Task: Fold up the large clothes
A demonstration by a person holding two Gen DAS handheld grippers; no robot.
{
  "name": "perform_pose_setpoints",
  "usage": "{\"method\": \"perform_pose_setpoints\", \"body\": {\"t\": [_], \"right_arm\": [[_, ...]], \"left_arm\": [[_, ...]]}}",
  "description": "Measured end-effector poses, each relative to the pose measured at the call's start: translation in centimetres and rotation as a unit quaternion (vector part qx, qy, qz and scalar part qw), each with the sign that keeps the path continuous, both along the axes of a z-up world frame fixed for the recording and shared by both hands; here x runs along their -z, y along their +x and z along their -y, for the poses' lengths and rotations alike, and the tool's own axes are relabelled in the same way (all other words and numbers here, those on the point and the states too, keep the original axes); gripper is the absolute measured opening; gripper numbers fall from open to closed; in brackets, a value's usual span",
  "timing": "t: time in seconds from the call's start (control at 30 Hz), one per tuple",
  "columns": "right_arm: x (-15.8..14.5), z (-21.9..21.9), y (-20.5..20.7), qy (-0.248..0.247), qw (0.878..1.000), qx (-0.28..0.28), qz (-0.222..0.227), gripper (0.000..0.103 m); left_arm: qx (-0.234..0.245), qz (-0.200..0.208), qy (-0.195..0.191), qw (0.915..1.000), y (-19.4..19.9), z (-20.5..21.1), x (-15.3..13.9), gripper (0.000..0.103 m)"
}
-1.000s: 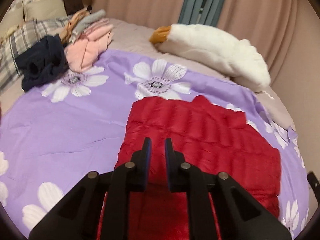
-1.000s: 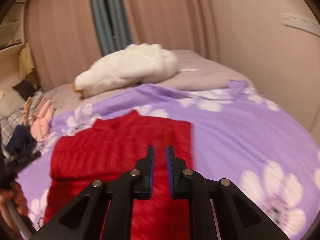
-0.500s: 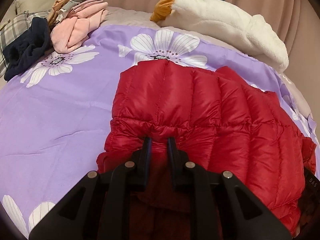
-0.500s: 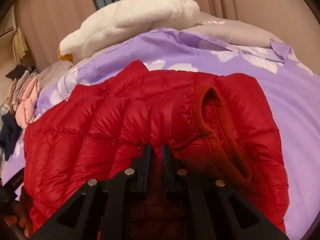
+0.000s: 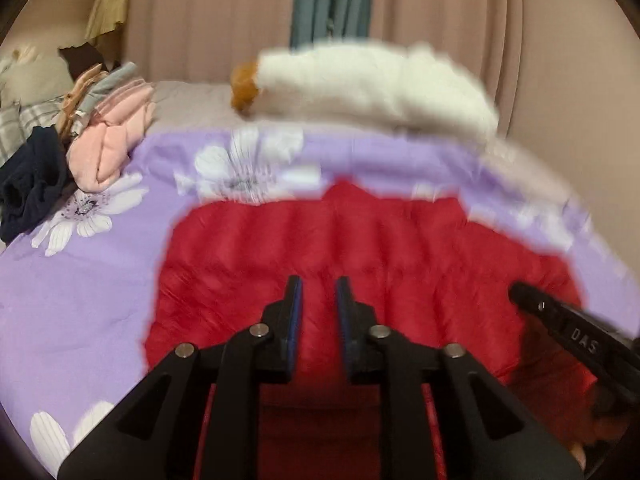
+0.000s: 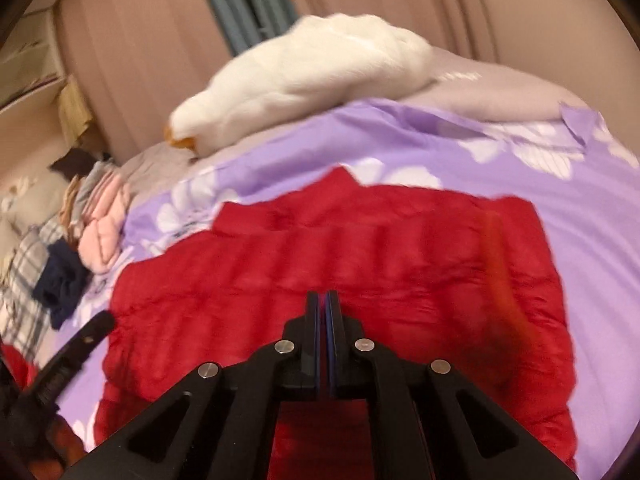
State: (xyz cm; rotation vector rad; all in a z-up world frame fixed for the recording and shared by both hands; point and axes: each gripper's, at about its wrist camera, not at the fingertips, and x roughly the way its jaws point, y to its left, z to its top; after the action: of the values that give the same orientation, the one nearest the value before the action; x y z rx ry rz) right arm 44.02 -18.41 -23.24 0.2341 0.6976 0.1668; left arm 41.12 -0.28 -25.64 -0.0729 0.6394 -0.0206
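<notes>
A red quilted puffer jacket (image 5: 360,248) lies spread on the purple flowered bedspread (image 5: 80,288); it also shows in the right wrist view (image 6: 360,256). My left gripper (image 5: 318,284) hovers over the jacket's near part with a small gap between its fingers and nothing in it. My right gripper (image 6: 322,298) hovers over the jacket with its fingers pressed together and nothing visible between them. The right gripper's finger (image 5: 560,320) shows at the right in the left wrist view; the left gripper's finger (image 6: 76,344) shows at the left in the right wrist view.
A white plush goose (image 5: 372,80) lies at the head of the bed, also in the right wrist view (image 6: 304,76). A pile of folded pink, grey and navy clothes (image 5: 96,140) sits at the left. Curtains (image 5: 332,0) hang behind the bed.
Both grippers have lifted up and back from the jacket, which now lies flatter. The left fingers have opened slightly; the right fingers have closed together. Both views are motion-blurred.
</notes>
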Motion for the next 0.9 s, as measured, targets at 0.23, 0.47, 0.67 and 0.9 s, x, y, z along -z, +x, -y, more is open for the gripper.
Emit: {"method": "perform_pose_setpoints", "body": {"t": [0.23,0.47,0.67,0.9], "right_arm": [[4.3,-1.0,1.7,-0.031,0.998,0.013,-0.044,0.000],[3.7,-0.4,1.4,-0.005,0.999,0.007,-0.044,0.000],[0.2,5.6,-5.1,0.053,0.997,0.018,-0.048,0.019],[-1.4,14.6,-19.3,0.087,0.991,0.095,-0.039,0.070]], "left_arm": [[-0.014,-0.066,-0.010,0.9976,2.6,-0.3,3.8,0.018],[-0.020,-0.075,-0.018,0.9968,2.2,-0.6,3.0,0.020],[-0.080,-0.068,-0.118,0.9874,-6.1,-7.5,-1.6,0.059],[-0.128,-0.093,-0.228,0.9606,-20.2,-16.6,-0.6,0.071]]}}
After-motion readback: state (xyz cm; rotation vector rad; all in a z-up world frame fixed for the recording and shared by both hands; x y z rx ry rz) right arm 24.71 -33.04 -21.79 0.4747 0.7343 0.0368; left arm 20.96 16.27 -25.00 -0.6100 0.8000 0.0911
